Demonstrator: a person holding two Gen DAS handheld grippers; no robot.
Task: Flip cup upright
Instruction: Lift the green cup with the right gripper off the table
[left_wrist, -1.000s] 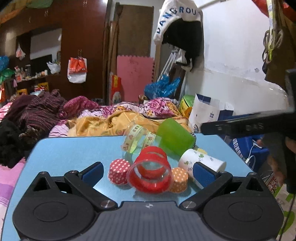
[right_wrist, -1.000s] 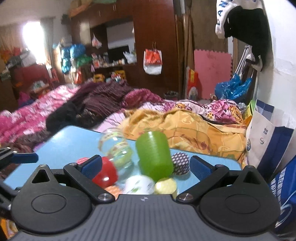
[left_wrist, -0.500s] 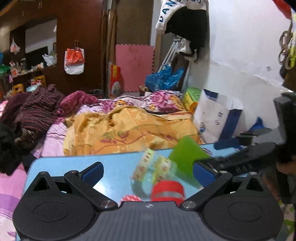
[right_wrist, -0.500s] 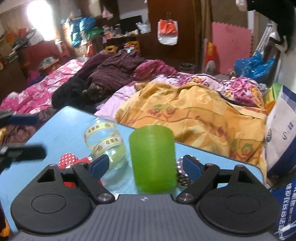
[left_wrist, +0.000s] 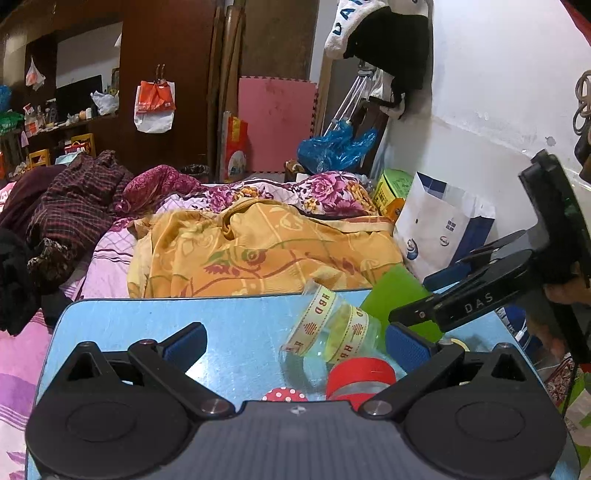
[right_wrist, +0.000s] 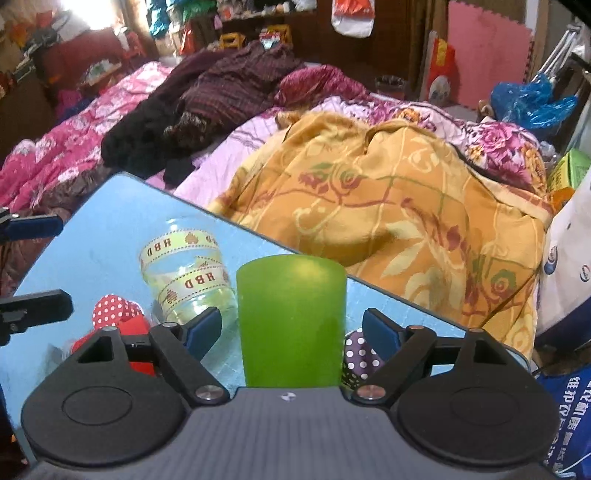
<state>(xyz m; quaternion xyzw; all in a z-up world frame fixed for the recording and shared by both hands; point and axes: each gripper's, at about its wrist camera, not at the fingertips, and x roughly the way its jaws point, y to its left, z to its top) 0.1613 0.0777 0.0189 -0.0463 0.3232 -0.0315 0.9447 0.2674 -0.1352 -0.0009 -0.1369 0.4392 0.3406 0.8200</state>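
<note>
A right hand-held gripper (right_wrist: 291, 328) frames a green cup (right_wrist: 291, 317) on a light blue tabletop (right_wrist: 110, 206), its blue pads (right_wrist: 205, 326) standing a little off either side of the cup, jaws partly open and not visibly pressing it. The cup's closed end faces away from the camera and its mouth is hidden behind the gripper body, so whether it stands or is lifted cannot be told. Just left of it lies a clear plastic cup (right_wrist: 184, 273) wrapped in yellow ribbon marked HBD, tilted on its side, with a red polka-dot paper cup (right_wrist: 114, 310) nearer the left edge and a purple polka-dot cup (right_wrist: 356, 354) tucked behind the green cup's right side.

From the other wrist, the left hand-held gripper (left_wrist: 295, 341) hangs wide open over the tabletop (left_wrist: 147, 317) with nothing between its pads (left_wrist: 184, 341). Ahead of it sit a red-banded cup (left_wrist: 360, 380) and the clear plastic cup (left_wrist: 332, 332), and beyond them the green cup (left_wrist: 395, 291) shows tilted between the fingers of the right hand-held gripper (left_wrist: 436, 295), which reaches in from the right.

Past the tabletop's far edge an orange patterned blanket (left_wrist: 258, 251) covers a bed, with a white and blue paper bag (left_wrist: 439, 225) against the wall
</note>
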